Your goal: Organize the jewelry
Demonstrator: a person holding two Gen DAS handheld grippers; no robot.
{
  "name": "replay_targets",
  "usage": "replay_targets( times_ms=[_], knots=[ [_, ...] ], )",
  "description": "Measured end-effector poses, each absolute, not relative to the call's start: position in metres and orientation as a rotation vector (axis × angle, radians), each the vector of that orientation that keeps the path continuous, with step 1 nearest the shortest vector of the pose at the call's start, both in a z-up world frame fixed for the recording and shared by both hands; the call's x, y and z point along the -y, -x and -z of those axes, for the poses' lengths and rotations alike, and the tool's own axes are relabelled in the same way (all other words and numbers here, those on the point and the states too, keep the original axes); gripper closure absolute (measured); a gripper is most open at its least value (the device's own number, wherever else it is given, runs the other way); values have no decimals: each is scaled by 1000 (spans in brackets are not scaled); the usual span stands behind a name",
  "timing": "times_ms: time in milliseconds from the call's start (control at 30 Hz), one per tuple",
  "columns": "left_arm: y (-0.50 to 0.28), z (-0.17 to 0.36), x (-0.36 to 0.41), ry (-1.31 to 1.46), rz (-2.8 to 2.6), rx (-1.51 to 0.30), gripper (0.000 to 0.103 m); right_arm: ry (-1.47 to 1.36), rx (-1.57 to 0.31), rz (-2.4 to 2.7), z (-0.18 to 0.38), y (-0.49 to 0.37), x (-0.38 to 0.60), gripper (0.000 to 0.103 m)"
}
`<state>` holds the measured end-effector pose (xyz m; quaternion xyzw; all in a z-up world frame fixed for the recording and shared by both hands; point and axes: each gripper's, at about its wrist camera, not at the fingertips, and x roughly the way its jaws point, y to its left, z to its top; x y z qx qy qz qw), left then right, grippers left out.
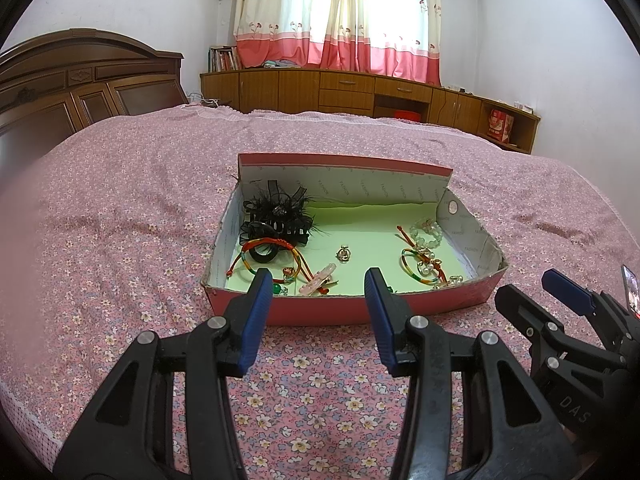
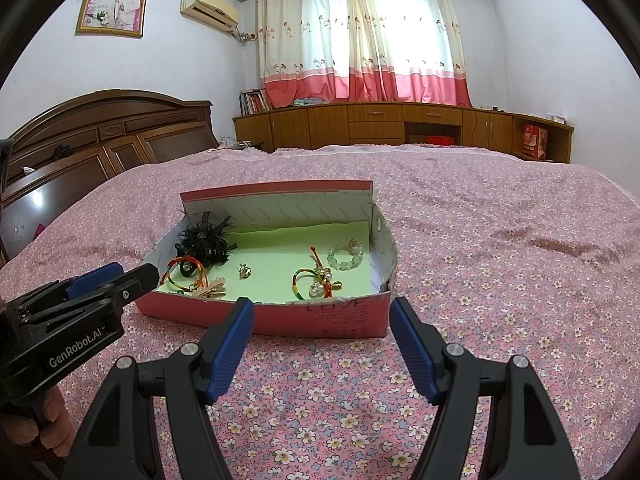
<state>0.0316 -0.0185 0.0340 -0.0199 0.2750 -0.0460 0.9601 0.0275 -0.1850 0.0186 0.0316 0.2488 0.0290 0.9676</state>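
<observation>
Two hand-held grippers hover over a flowered bedspread, facing an open pink box of jewelry.

The left gripper, jaws spread and empty, has the box at twelve o'clock, just beyond its fingertips. The right gripper, jaws spread wider and also empty, sees it at eleven o'clock. Inside lie bracelets, a black feathered hair clip and a bead bracelet.

Both wrist views sit low over the bed's near edge, angled slightly down toward the curtained window; left view is nearer the shared red box.
</observation>
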Motion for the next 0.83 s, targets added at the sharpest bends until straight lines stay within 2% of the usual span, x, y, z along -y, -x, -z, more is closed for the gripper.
replay_targets(
  times_ms=[833],
  knots=[
    [-32,-41,20,42,91,-547,63,-64,-499,-56,-20,-28,185,31]
  ],
)
